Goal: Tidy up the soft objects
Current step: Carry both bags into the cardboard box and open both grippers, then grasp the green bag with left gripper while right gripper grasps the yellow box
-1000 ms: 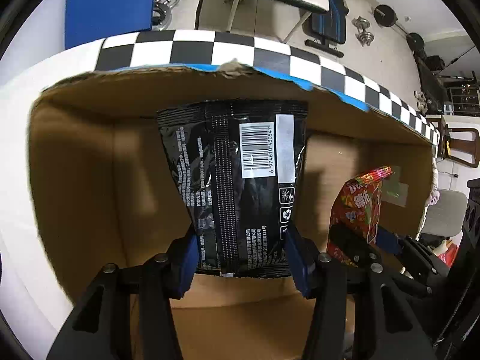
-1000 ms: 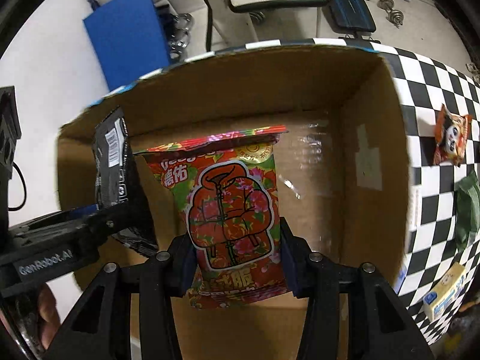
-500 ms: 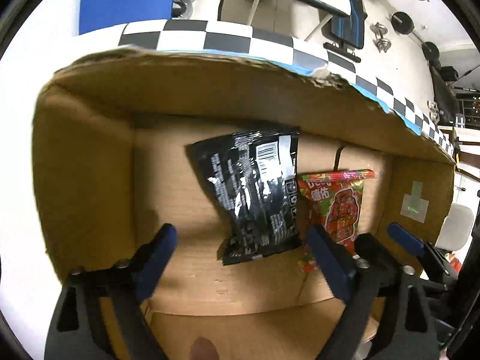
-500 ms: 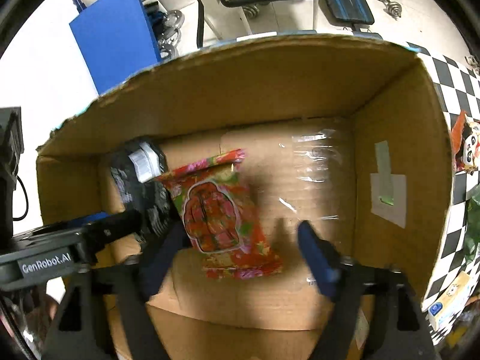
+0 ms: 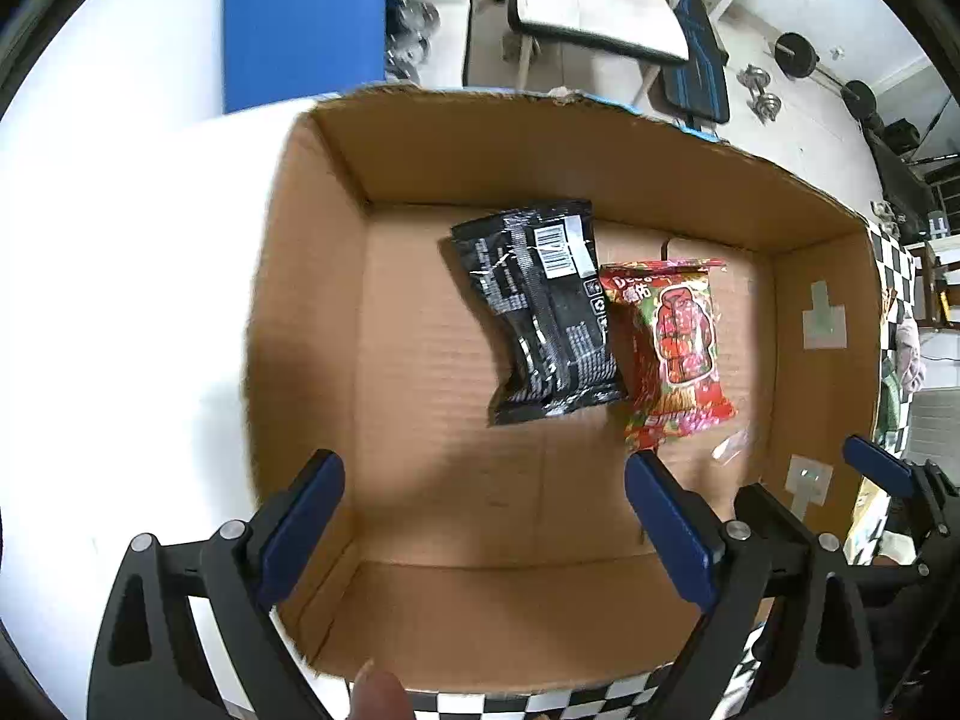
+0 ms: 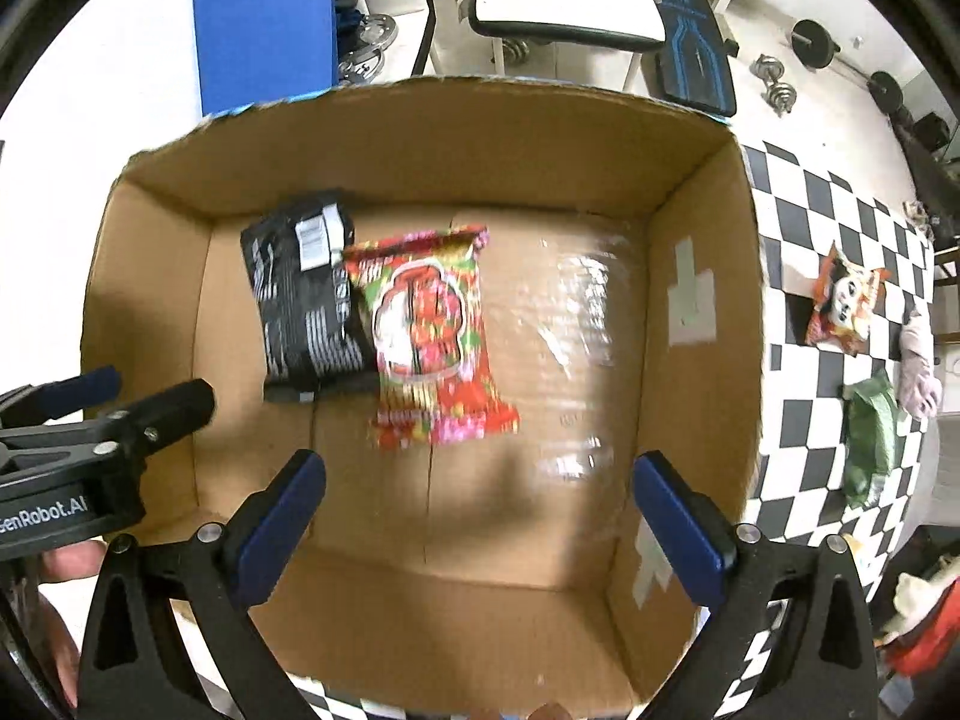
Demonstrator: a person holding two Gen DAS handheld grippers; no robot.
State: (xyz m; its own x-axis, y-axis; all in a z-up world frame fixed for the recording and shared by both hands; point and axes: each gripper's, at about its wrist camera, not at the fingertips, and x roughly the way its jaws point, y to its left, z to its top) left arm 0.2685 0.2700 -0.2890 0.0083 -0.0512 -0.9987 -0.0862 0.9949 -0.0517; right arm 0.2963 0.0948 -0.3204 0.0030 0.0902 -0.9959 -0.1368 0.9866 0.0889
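Two packets now lie loose on the floor of the box point(image 5: 312, 312), ahead of both pairs of fingers: the black packet point(image 5: 543, 312) and, touching its right edge, the red packet point(image 5: 672, 354). A second ago each was pinched upright between blue pads; half a second ago both sets of fingers had spread and the packets were dropping. Now the left gripper point(image 5: 483, 528) hangs wide open and empty above the near part of the box, and the right gripper point(image 6: 474, 522) is likewise wide open with nothing in it. So this pair of soft things looks stowed, and the hands are free for the next ones.

Beyond the right fingers, outside the box's right wall, more packets wait on the checkered worktop point(image 6: 798, 228): an orange packet point(image 6: 846, 300) and, nearer, a green packet point(image 6: 870, 438). The box wall stands between the right gripper and them, so it would have to rise clear first. The two grippers are close together, and a swing could clip one on the other.
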